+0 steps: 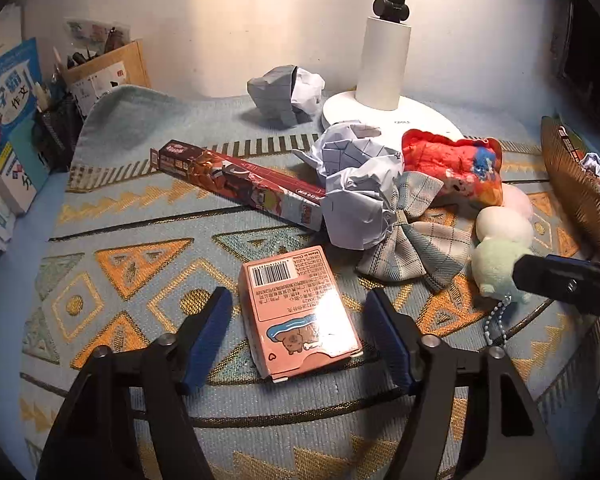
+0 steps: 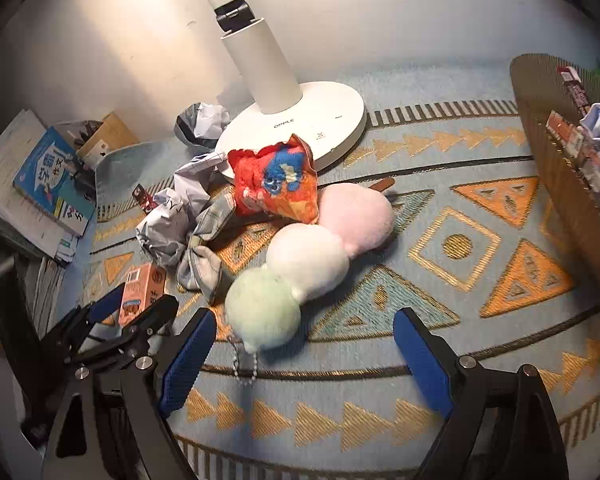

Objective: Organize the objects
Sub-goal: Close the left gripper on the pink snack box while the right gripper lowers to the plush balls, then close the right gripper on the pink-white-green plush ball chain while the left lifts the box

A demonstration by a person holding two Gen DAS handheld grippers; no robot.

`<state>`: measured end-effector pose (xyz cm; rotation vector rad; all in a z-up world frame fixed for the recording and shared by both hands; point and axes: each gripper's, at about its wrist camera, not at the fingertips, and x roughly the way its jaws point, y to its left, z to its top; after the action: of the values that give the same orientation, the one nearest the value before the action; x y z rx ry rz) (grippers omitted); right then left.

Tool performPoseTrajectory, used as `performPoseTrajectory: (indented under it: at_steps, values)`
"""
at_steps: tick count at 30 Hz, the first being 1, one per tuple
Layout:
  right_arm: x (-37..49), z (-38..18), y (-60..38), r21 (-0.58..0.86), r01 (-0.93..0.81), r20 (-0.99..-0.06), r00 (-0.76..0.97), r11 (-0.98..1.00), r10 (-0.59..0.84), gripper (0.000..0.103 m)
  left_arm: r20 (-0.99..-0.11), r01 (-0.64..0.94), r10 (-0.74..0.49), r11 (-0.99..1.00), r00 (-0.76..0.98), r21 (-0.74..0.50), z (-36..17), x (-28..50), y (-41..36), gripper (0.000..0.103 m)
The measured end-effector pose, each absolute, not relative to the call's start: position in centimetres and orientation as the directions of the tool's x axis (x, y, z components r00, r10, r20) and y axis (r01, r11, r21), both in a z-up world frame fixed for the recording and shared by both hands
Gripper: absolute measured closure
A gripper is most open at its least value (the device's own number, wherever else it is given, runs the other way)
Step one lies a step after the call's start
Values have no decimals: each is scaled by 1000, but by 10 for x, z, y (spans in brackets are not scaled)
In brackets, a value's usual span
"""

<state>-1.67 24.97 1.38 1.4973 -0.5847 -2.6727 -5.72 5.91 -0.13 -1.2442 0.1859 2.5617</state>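
Observation:
A pink card box (image 1: pixel 296 312) lies flat on the patterned cloth (image 1: pixel 120 264). My left gripper (image 1: pixel 297 294) straddles it, open, with a gap on each side between the blue pads and the box. In the right wrist view the same box (image 2: pixel 142 292) shows between the left gripper's fingers (image 2: pixel 156 312). My right gripper (image 2: pixel 304 316) stands open over the cloth. The green end of a three-ball plush (image 2: pixel 308 260) with a bead chain lies just inside its left finger, not pinched. One finger of the right gripper (image 1: pixel 560 276) shows beside the plush (image 1: pixel 500 248).
Behind the box lie a long red carton (image 1: pixel 240 180), crumpled paper (image 1: pixel 356 192), a plaid bow (image 1: pixel 412 248) and a red pouch (image 1: pixel 456 168). A white lamp base (image 2: pixel 300 128) stands at the back. A brown tray (image 2: pixel 560 200) holds items at right; books (image 2: pixel 48 184) pile at left.

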Motion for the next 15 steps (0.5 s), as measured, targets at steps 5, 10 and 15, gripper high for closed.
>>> performPoseTrajectory:
  at_steps: [5,10,15]
  values:
    - [-38,13,229,245,-185,-819,-565,-952,-101,41,-765,-291,238,-954,-599,-69,2,-51,50,66]
    - [-13,15,227,220,-48,-823,-546,-974,-159,47,-763,-279,303,-946,-571,-167,5,-27,35,66]
    - [52,15,227,248,293,-843,-405,-923,-355,46,-758,-276,325,-941,-565,-196,-3,5,31,66]
